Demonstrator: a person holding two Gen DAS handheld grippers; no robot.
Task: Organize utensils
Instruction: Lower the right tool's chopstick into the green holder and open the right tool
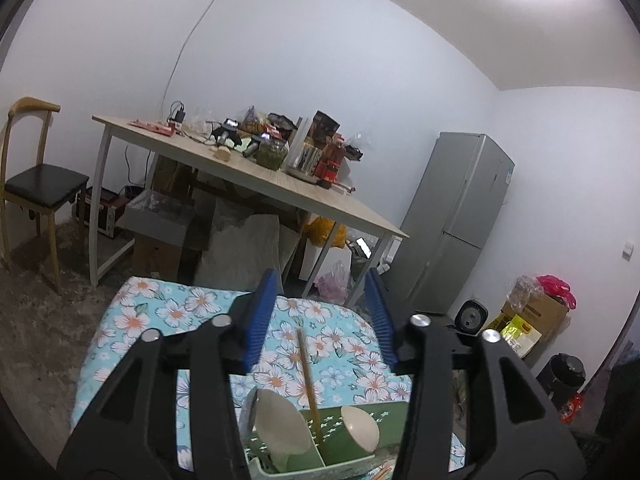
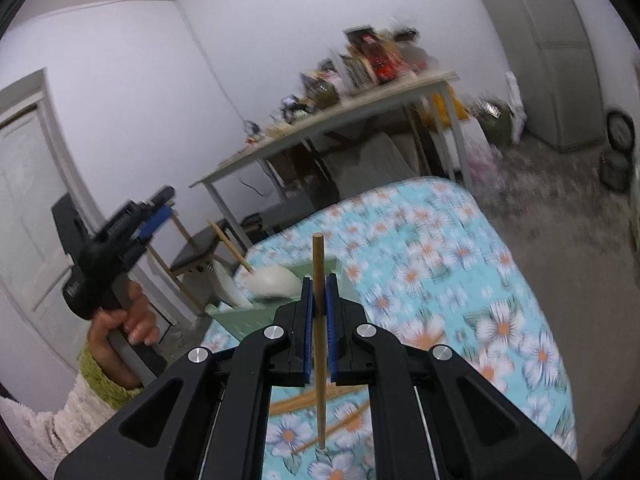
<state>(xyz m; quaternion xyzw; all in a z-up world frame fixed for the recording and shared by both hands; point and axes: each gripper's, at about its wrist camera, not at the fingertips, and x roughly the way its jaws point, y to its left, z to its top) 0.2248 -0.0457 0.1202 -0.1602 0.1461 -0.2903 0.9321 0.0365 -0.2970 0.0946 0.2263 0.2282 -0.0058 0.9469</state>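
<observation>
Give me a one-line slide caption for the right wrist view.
Right gripper clamps an upright chopstick above the floral tablecloth, green utensil rack just ahead.

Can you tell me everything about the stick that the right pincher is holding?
It is a chopstick, thin, straight and light brown, and it looks like wood or bamboo. The right gripper is shut on it, with a blue pad pressing each side near its upper half. It stands nearly upright: the blunt flat end points up, the thinner end points down toward the flowery blue cloth. Whether the tip touches the cloth is unclear. More chopsticks lie flat on the cloth behind it.
</observation>
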